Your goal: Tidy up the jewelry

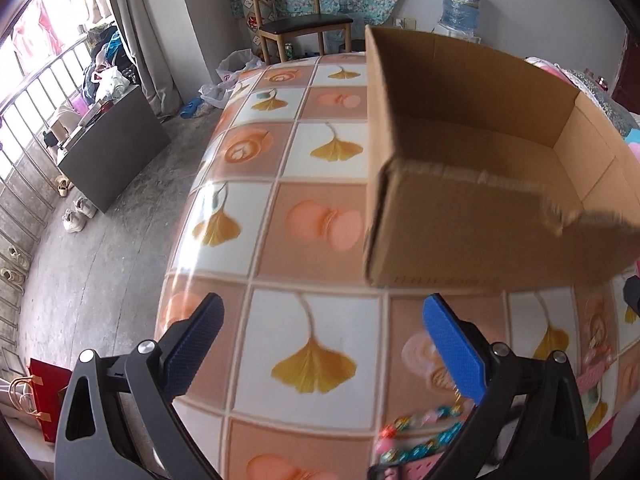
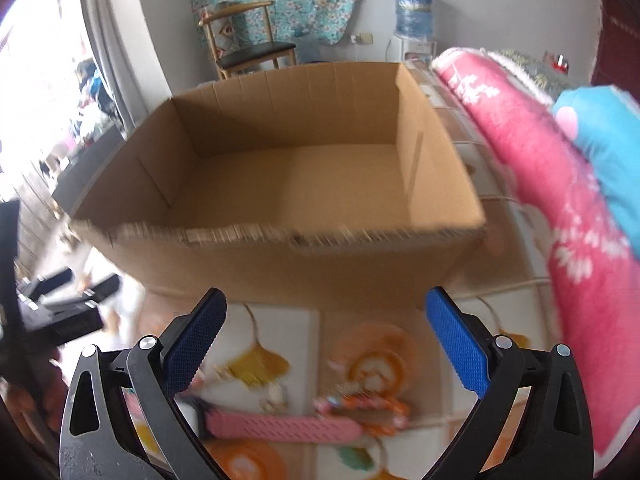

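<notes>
Both tools are spread and empty: the left tool (image 1: pixel 322 322) and right tool (image 2: pixel 326 316) hover over the desk (image 1: pixel 332 208). The box (image 2: pixel 288 168) at 12 o'clock looks empty. A pink strap (image 2: pixel 280 426) and beads (image 2: pixel 362 404) lie at 6 o'clock beneath the right tool. Seemingly nothing is sorted yet; next, lower and pinch one piece.

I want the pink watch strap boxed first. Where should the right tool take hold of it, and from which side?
Grip the pink watch strap mid-length, across its narrow width, coming straight down from above. It lies flat and lengthwise across the table, just below the open right tool, so only its thin edges offer purchase.
</notes>
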`<state>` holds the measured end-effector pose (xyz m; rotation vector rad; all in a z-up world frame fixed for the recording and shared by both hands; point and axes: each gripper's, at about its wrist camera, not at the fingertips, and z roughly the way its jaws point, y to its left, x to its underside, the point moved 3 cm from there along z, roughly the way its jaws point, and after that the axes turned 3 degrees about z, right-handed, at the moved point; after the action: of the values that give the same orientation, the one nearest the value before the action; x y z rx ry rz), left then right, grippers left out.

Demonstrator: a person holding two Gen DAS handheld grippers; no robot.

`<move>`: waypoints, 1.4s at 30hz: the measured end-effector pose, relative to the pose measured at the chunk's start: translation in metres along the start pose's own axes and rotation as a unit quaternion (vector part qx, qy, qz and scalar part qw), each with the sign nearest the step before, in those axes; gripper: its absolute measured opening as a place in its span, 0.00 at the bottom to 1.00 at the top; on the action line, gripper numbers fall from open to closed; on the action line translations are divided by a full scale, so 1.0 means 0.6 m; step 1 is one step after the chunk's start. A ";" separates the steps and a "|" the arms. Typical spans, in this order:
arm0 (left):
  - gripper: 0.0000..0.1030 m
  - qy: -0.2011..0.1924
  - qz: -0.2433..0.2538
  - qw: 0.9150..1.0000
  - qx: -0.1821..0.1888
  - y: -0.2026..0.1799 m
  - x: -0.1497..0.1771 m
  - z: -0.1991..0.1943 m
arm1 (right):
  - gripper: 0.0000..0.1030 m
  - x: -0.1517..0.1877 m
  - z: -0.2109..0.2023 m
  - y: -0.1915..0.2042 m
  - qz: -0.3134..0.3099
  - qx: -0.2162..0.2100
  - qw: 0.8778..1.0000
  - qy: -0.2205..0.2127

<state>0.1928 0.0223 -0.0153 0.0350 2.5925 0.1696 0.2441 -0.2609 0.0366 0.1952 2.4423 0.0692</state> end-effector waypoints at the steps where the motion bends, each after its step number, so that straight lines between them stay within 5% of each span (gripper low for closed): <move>1: 0.95 0.004 0.000 1.000 -0.004 0.006 0.011 0.001 | 0.93 0.015 -0.002 -0.013 0.001 0.014 1.000 0.007; 12: 0.95 0.057 -0.052 0.997 0.021 0.050 0.086 0.044 | 0.93 0.079 0.000 -0.161 0.139 0.064 0.987 0.038; 26: 0.96 0.049 -0.045 0.998 0.023 0.046 0.085 0.039 | 0.93 0.088 0.050 -0.153 0.086 0.118 0.986 0.074; 34: 0.96 0.023 -0.022 0.999 0.031 0.045 0.089 0.032 | 0.93 0.096 0.039 -0.164 0.019 0.088 0.993 0.082; 37: 0.96 0.012 -0.015 0.999 0.032 0.045 0.091 0.026 | 0.93 0.085 0.008 -0.150 -0.003 0.084 0.995 0.050; 42: 0.96 -0.054 -0.021 0.995 0.080 0.053 0.108 -0.035 | 0.93 0.080 -0.072 -0.065 -0.061 -0.023 0.998 -0.019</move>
<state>0.1262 0.0551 -0.0269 0.0453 2.4899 -0.0533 0.1755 -0.2918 0.0357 0.0278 2.4066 0.0671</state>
